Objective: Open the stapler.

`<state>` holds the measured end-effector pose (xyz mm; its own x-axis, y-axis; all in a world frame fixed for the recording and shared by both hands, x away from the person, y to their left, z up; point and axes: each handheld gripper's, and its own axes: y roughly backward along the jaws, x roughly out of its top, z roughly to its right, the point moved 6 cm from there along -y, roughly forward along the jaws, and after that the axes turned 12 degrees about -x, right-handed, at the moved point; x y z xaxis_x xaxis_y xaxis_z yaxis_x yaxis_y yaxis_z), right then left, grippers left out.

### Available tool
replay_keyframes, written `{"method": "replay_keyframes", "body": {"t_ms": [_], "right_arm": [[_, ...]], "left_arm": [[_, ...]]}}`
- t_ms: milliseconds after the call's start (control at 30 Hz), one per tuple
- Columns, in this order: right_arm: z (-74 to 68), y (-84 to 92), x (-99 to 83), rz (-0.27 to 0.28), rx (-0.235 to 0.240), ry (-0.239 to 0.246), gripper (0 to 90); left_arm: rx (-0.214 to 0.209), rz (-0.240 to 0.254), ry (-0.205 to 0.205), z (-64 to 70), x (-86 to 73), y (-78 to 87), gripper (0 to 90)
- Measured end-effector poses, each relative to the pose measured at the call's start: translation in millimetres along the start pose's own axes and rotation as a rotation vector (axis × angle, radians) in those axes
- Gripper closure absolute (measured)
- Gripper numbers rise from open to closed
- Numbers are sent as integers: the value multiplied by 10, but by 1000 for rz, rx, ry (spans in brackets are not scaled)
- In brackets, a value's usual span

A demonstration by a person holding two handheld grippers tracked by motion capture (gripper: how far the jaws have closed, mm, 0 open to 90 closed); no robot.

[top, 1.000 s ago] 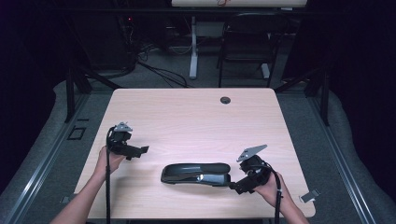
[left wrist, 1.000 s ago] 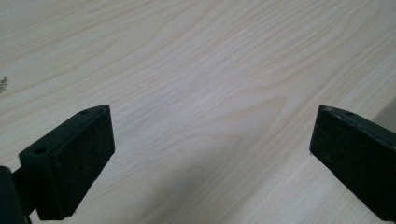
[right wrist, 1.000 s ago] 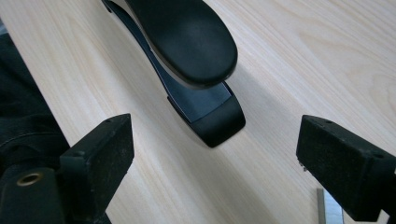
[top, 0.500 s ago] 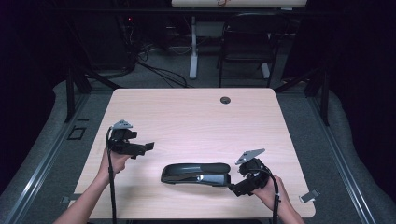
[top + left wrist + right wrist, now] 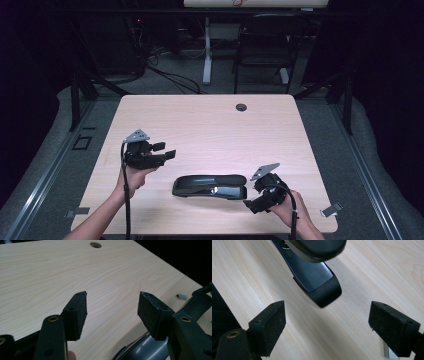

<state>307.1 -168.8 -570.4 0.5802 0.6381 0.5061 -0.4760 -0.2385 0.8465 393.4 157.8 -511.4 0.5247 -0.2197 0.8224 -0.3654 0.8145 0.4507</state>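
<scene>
A: Where does the stapler (image 5: 210, 186) lie?
B: Near the table's (image 5: 210, 125) front edge, its right end just beside the right gripper (image 5: 259, 201), whose jaws stand open around nothing

A: And the left gripper (image 5: 161, 151)?
B: Above bare wood, left of the stapler and apart from it; its jaws have just been closing, nothing between them

A: Room beyond?
B: Open tabletop to the far grommet hole (image 5: 242, 107)

A: Its look?
B: Long, glossy black, grey inside

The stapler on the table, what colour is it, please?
Black, with a grey metal strip; the stapler shows best in the right gripper view.
</scene>
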Motion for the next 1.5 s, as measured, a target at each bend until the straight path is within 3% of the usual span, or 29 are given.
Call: {"method": "replay_keyframes", "body": {"t_ms": [233,300,433,467,500,600,800,1000,1067,1133,1167,1200,1400,1500], "right_arm": [[3,-50,-10,20,-7,-10,157],[-15,-77,-26,17,-11,-15,162],[-42,-86,-26,19,-26,-5,172],[-44,-82,2,28,-42,4,180],[-44,-82,2,28,-42,4,180],[-72,-117,43,40,-37,19,188],[-132,-202,25,11,-13,53,225],[-142,-207,30,12,-19,53,266],[-146,-216,24,9,-18,56,331],[-166,-214,25,20,-26,74,504],[-166,-214,25,20,-26,74,504],[-185,-204,30,20,-30,94,578],[-243,-188,52,56,-41,134,738],[-251,-183,54,67,-45,148,767]], "left_arm": [[-40,24,-26,186,45,-98,566],[-28,15,-74,302,58,-143,649],[-75,-10,-140,534,26,-231,755],[-92,-12,-165,643,5,-275,804],[-92,-12,-165,643,5,-275,823],[-108,-3,-192,755,-10,-334,862],[-133,6,-221,891,-56,-422,895],[-141,4,-226,957,-110,-487,896],[-149,-1,-225,989,-133,-509,896],[-156,-5,-220,1024,-155,-531,889],[-163,-8,-211,1045,-168,-548,889],[-176,-15,-197,1093,-199,-583,878],[-207,-28,-216,1233,-284,-679,898],[-207,-27,-228,1271,-311,-716,899]]}}
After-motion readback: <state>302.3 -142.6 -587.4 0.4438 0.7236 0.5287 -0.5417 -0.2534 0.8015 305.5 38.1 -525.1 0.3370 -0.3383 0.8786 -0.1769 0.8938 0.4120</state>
